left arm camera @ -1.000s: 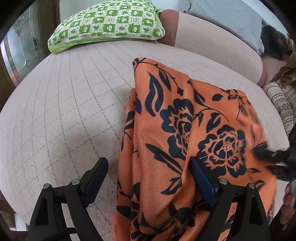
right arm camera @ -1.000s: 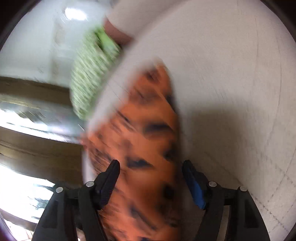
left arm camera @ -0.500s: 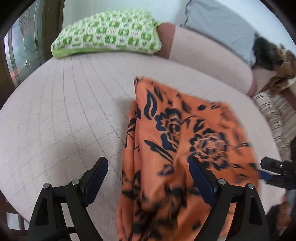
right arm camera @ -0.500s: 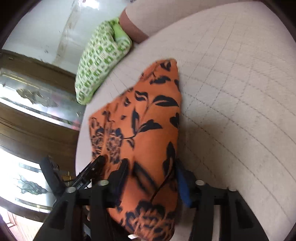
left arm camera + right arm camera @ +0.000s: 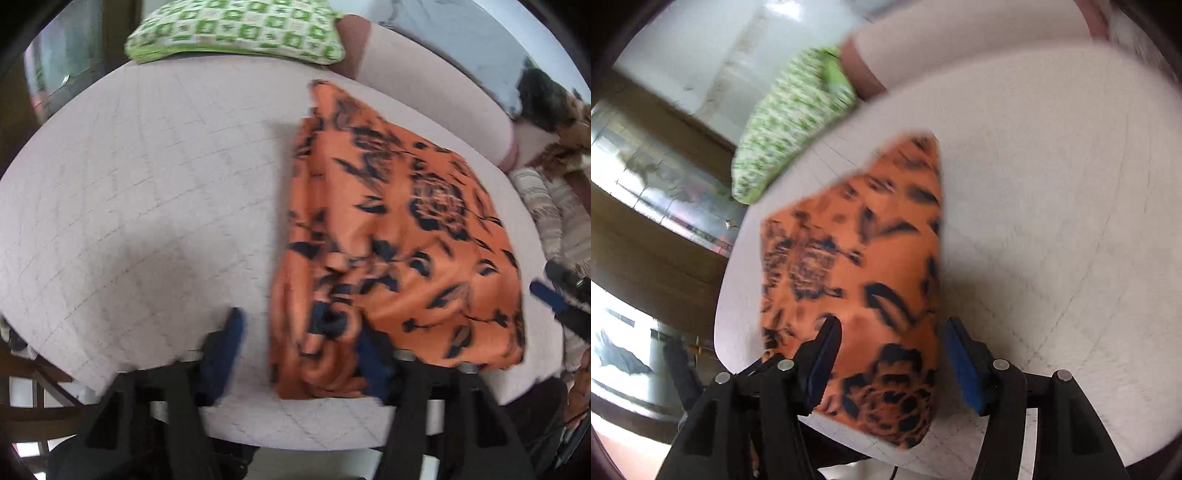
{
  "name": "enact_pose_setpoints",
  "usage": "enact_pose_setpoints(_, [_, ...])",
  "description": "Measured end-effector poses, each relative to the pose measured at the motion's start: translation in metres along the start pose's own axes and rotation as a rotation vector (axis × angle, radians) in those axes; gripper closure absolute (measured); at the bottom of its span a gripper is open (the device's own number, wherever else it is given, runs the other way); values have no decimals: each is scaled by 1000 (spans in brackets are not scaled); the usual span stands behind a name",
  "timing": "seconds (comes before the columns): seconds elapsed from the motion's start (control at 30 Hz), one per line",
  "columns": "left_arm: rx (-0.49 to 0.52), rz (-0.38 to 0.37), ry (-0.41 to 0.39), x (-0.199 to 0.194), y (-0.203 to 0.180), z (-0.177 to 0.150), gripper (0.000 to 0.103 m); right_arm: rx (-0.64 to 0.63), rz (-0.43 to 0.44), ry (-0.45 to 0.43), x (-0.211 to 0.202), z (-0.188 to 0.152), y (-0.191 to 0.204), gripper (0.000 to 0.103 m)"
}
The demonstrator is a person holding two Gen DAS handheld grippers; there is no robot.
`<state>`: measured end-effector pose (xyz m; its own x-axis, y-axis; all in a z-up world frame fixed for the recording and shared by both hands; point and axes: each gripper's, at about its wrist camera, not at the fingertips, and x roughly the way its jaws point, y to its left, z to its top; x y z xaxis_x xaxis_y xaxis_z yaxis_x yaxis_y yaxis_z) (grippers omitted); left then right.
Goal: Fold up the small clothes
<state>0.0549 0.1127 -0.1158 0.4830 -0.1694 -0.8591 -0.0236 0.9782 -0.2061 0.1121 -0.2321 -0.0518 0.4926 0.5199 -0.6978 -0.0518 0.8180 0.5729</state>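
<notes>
Both views are smeared by motion. In the left wrist view the left gripper [image 5: 301, 354] is blurred, its jaws closing, and the near end of the orange floral garment [image 5: 388, 240] bunches between them; whether the pads press on it cannot be told. The right gripper [image 5: 554, 299] is cut off by the right edge there. In the right wrist view the green checked pillow [image 5: 790, 125] is a streaked blur. The right gripper's [image 5: 890, 365] jaws are closing over the garment's near edge, contact unclear.

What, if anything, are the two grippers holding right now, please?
Neither yet: both grippers' jaws are closing around near edges of the orange floral cloth: left gripper, right gripper.
</notes>
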Motion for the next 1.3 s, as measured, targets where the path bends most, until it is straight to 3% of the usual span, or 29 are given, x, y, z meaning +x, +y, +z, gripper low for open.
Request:
enact_pose_setpoints(0.1, [-12, -10, -3, -1, 1, -3, 53, -79, 75, -15, -13, 1, 28, 41])
enact_pose_setpoints(0.17, [-38, -34, -1, -7, 2, -4, 51, -112, 102, 11, -2, -2, 44, 32])
enact_pose_setpoints(0.27, [-54, -73, -28, -24, 8, -5, 49, -23, 126, 167, 44, -12, 25, 29])
enact_pose_setpoints(0.3, [-57, -91, -48, -34, 9, -5, 49, -1, 114, 172, 52, -16, 16, 29])
enact_pose_setpoints(0.47, [-55, -87, -112, -52, 15, 1, 49, -42, 123, 110, 31, -21, 25, 29])
enact_pose_setpoints(0.53, [-41, -19, -52, -29, 10, 1, 48, -87, 138, 93, 25, -22, 34, 29])
enact_pose_setpoints(0.6, [-58, -8, 32, -5, 14, -2, 45, -88, 121, 123, 40, -24, 35, 29])
enact_pose_setpoints(0.67, [-62, -15, 10, -8, 15, -2, 45, -68, 113, 163, 55, -25, 28, 29])
enact_pose_setpoints(0.73, [-46, -9, 3, -11, 14, -1, 45, -61, 127, 149, 47, -22, 30, 29])
enact_pose_setpoints(0.93, [-52, -17, 7, -9, 14, -1, 45, -81, 144, 76, 32, 16, 42, 29])
enact_pose_setpoints(1.07, [-44, -14, 6, -9, 9, 7, 45, 3, 118, 155, 72, 27, 18, 28])
enact_pose_setpoints(1.23, [-24, -1, -4, -12, 4, 10, 46, -66, 151, 65, 41, 47, 47, 28])
enact_pose_setpoints(1.3, [-27, -2, -3, -12, 2, 12, 46, -48, 146, 64, 46, 55, 43, 28])
